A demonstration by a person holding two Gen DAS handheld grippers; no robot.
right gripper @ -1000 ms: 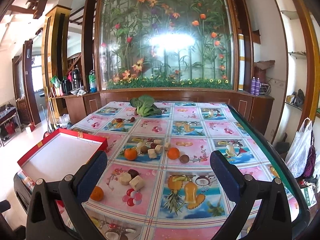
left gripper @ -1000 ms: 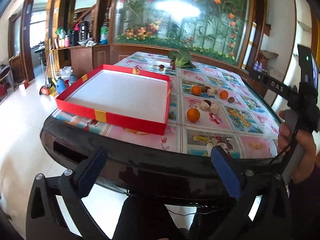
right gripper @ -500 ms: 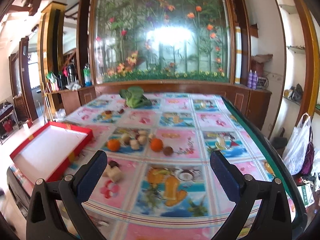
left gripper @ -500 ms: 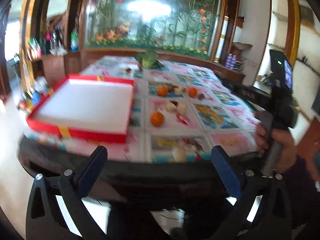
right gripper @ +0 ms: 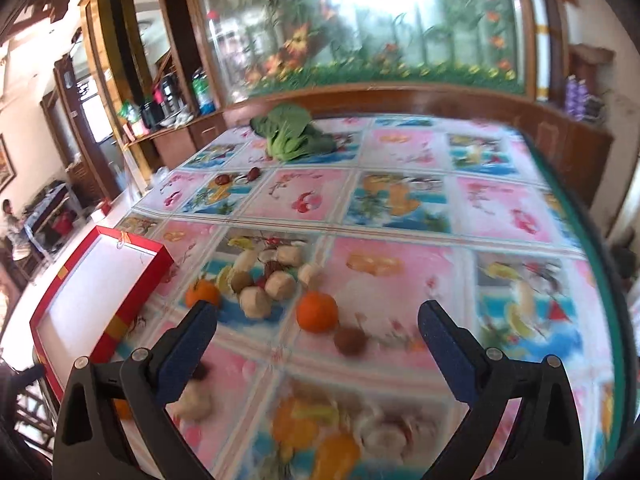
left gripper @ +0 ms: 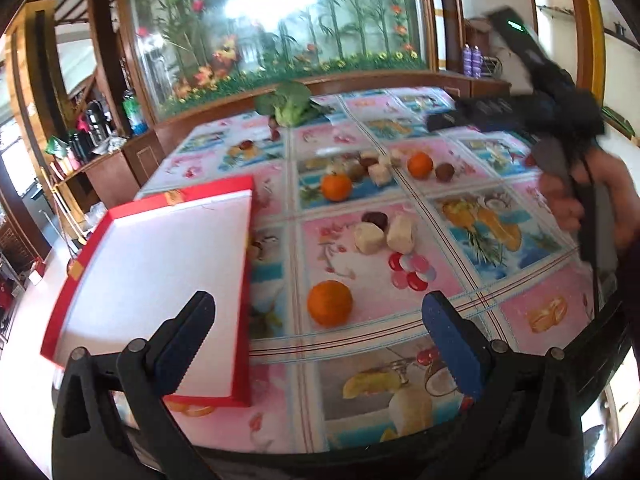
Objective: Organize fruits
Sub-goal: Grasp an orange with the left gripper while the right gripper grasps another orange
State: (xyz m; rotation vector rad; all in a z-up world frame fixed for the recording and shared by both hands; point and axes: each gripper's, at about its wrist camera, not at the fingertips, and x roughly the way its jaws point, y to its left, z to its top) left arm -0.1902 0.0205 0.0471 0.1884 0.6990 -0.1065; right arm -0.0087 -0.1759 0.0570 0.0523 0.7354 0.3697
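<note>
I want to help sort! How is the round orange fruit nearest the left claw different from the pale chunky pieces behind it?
The round orange fruit is bright orange and ball-shaped; the pale chunky pieces are cream and blocky. The fruit sits alone; the pieces sit as a touching pair. Both rest on the patterned tablecloth, outside the red tray.

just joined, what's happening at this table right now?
A person holds a two-finger gripper in each hand over a table with a fruit-print cloth. Both the left gripper and the right gripper are open and hold nothing. The left one is lined up on the nearest orange; the right one points at another orange beside a small brown fruit. The red box on the left has nothing in it, so no fruit is sorted yet.
</note>
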